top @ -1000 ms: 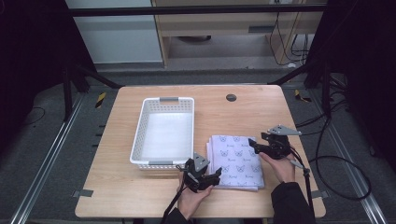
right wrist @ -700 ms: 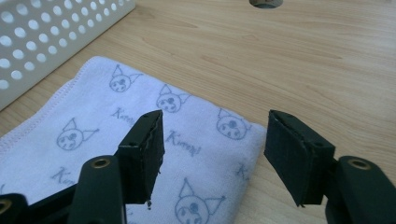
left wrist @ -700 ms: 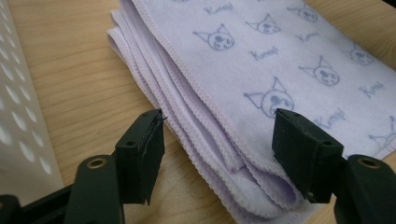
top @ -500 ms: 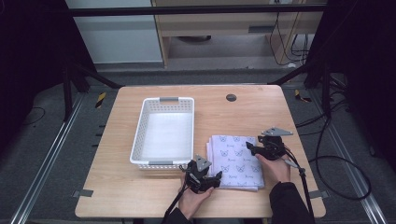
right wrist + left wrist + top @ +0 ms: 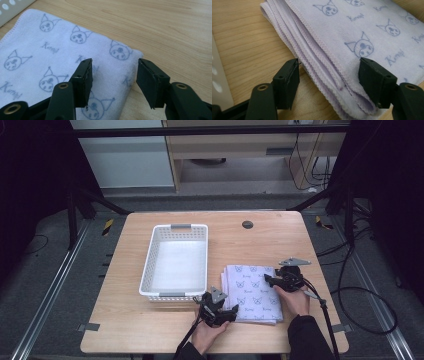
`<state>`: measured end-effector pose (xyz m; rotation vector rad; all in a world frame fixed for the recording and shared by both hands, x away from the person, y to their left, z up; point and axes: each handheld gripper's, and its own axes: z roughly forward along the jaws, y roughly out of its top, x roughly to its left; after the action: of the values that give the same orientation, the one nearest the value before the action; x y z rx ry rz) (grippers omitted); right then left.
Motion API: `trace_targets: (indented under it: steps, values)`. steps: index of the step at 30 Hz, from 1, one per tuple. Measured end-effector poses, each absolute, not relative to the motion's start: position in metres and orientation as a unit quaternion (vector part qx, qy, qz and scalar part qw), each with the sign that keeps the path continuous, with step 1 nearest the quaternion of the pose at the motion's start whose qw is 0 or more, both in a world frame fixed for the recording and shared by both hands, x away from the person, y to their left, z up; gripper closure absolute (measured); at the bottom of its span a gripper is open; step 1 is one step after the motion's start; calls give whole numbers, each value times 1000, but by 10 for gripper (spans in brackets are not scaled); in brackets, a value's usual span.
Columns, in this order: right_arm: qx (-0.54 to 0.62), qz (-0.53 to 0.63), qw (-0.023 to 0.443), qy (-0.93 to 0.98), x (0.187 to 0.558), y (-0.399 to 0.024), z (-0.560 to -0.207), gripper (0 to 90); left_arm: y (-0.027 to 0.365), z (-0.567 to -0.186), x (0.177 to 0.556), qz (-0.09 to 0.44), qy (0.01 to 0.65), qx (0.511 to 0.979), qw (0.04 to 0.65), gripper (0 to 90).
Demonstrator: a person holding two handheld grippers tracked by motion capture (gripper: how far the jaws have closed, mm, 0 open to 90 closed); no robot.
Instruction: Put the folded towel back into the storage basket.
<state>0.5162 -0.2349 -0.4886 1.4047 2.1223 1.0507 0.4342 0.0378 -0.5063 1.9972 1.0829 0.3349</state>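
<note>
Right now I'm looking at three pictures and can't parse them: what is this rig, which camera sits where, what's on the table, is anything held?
There is no robot arm here. A person at a wooden table holds a hand-held two-jaw tool in each hand.

The high view looks down from above the person's side. There the left gripper is at the near left corner of a folded lilac towel, and the right gripper is at the towel's right edge. A white basket stands to the left of the towel.

The other two pictures come from cameras riding on each tool, looking along its black jaws. The left gripper stands open astride the towel's layered edge. The right gripper has just been closing around the towel's corner, but its pads do not press it. Nothing is held yet.
</note>
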Motion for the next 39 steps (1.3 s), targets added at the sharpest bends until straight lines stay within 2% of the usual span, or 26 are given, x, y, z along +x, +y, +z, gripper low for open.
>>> trace_targets:
  steps: [9,17,27,35,39]
  values:
    - [512,375,171,754,518,-237,-495,524,35,-506,432,137,431,795,404,349]
    - [526,379,151,746,518,-237,-497,586,34,-504,433,119,431,798,404,465]
    - [520,382,148,750,517,-235,-495,735,35,-505,432,92,438,788,424,622]
    - [512,379,160,754,515,-233,-490,755,33,-500,430,109,429,790,425,710]
    - [509,385,164,752,512,-234,-485,760,35,-500,431,105,428,789,428,720]
